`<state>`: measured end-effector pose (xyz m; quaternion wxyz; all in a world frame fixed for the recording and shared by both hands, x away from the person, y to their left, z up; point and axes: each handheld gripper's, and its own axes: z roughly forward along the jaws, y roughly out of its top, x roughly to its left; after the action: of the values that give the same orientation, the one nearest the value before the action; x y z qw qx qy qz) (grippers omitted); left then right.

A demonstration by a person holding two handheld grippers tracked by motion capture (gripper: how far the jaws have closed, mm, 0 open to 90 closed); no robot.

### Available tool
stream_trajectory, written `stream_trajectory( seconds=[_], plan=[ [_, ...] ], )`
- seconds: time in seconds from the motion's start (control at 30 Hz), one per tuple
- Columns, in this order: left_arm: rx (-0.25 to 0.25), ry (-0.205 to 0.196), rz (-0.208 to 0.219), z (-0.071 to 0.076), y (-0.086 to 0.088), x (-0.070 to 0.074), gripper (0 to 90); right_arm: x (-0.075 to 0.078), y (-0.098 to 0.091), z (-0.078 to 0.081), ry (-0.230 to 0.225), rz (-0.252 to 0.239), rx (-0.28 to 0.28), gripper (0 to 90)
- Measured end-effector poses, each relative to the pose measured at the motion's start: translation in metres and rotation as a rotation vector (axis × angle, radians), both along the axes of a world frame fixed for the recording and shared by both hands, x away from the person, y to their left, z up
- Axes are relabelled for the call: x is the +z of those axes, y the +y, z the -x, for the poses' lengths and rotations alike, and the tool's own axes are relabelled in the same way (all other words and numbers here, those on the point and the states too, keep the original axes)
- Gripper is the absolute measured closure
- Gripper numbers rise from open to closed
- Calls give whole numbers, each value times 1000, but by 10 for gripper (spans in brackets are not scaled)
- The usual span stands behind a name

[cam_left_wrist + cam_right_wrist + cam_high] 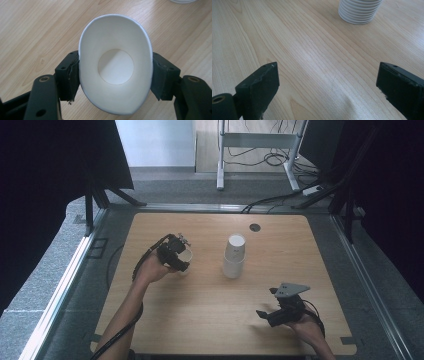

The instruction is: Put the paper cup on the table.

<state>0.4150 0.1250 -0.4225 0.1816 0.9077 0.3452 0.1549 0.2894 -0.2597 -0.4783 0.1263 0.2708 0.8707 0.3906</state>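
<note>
A white paper cup (115,67) sits squeezed to an oval between the black jaws of my left gripper (115,75), its open mouth facing the camera. In the high view that gripper (181,257) holds the cup (187,256) at the left middle of the wooden table (200,320). A stack of white paper cups (234,256) stands upside down at the table's centre. Its ribbed rims (359,12) appear at the top of the right gripper view. My right gripper (266,302) rests low near the front right, jaws open (327,82) over bare wood.
A small round dark grommet (255,227) is set in the table near its far edge. Beyond the table stand a white desk frame (260,150) and floor cables (280,197). Black curtains hang at both sides.
</note>
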Motion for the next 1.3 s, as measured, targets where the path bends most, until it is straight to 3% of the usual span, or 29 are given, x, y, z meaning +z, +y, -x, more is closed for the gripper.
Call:
stream_trajectory(
  seconds=[0.4,0.77,1.03,1.3],
  plan=[
    [27,7,-5,-5,-1,-14,323,-3,0,-1,-1,32,5,60],
    [42,18,11,-8,-3,-16,278,-3,-1,-1,-10,46,3,60],
    [51,39,46,-9,0,-13,157,-4,-1,-1,-5,51,3,60],
    [60,18,108,-5,5,0,116,-5,0,-1,-1,56,7,60]
  ],
)
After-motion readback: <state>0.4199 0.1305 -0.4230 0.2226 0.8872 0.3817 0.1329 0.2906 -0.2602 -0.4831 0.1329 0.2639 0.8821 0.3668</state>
